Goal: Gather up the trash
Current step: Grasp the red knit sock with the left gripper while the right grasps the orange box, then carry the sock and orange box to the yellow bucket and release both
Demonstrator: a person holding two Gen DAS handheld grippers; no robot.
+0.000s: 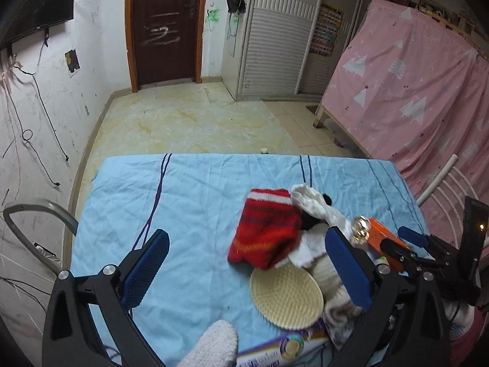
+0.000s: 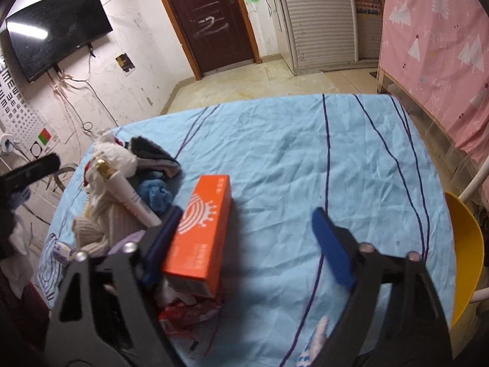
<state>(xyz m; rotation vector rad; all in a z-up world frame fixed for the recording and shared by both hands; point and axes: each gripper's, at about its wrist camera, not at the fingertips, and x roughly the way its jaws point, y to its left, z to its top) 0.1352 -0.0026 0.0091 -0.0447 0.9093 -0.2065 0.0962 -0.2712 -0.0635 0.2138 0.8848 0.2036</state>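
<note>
Step in hand: by my reading, the right tongs point(image 2: 244, 244) are lining up on the orange carton point(image 2: 200, 232) as the first piece of trash to lift.
Right tongs: released, blue pads spread wide; the left pad point(image 2: 163, 241) sits just beside the carton's left long face, the right pad well off to the right over bare sheet.
Left tongs: released too point(image 1: 247, 272), spread wide over the worktop point(image 1: 189, 189), with nothing between the pads.
Doing it well: shift the right tongs left so the carton lies midway between the pads, then close across its narrow width near the middle of its length. Squeeze gently, since thin card will likely buckle.
Risk: the carton's near end rests on a crumpled red wrapper point(image 2: 186, 312), which may drag along or tip the carton as it rises.
Orange carton: long, rectangular, bright orange with a white ringed emblem and white print; it lies flat, long axis running near to far, left of the worktop's centre.
Neighbours: to its left a white tube with a gold cap point(image 2: 122, 186) leans on a pile of cream knitwear point(image 2: 104, 220), near a blue fuzzy bundle point(image 2: 154, 195).
Left-camera clutter: a red striped sock point(image 1: 266, 232) and a round cream mat point(image 1: 285, 296).
</note>
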